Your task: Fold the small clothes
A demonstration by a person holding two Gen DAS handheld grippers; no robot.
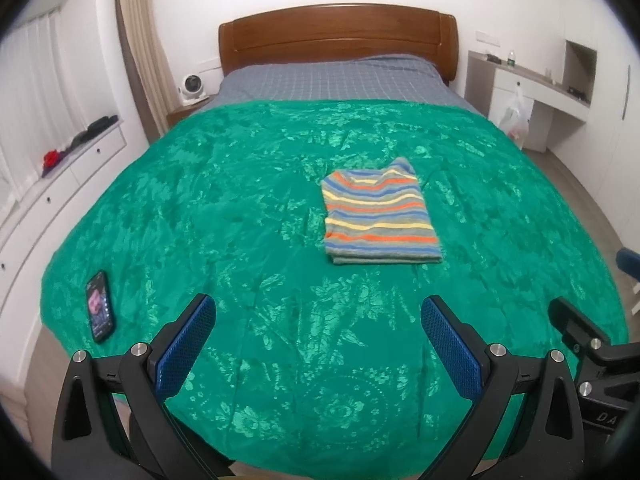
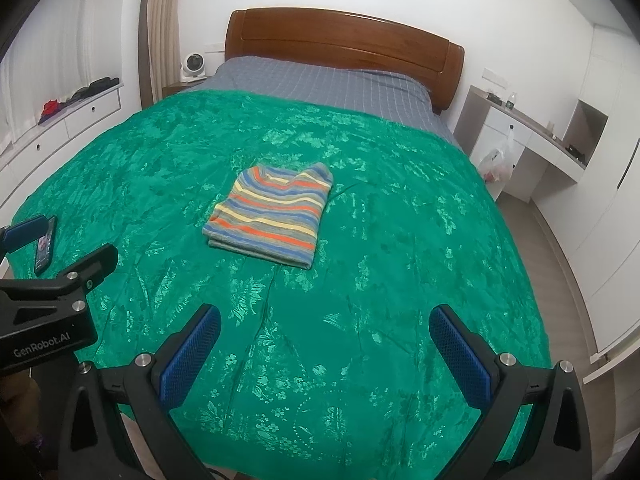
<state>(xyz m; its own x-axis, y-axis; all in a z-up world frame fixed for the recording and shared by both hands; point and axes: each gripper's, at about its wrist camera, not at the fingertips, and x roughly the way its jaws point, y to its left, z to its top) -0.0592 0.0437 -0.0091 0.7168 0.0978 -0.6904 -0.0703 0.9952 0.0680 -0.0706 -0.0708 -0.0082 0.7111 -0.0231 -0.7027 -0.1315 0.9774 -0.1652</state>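
A small striped garment (image 1: 380,214) (image 2: 272,216) in blue, orange, yellow and grey lies folded into a neat rectangle near the middle of the green bedspread (image 1: 240,200) (image 2: 400,260). My left gripper (image 1: 318,312) is open above the bed's near edge, well short of the garment, with nothing between its blue pads. My right gripper (image 2: 326,322) is likewise open and holds nothing, also back from the garment. Part of the right gripper's body (image 1: 576,332) shows at the right of the left wrist view.
A phone (image 1: 100,306) (image 2: 45,249) lies on the bedspread near its left front corner. A wooden headboard (image 1: 336,36) stands at the far end. White drawers (image 1: 60,184) run along the left, a desk (image 2: 532,136) with a hanging plastic bag (image 2: 498,160) at right.
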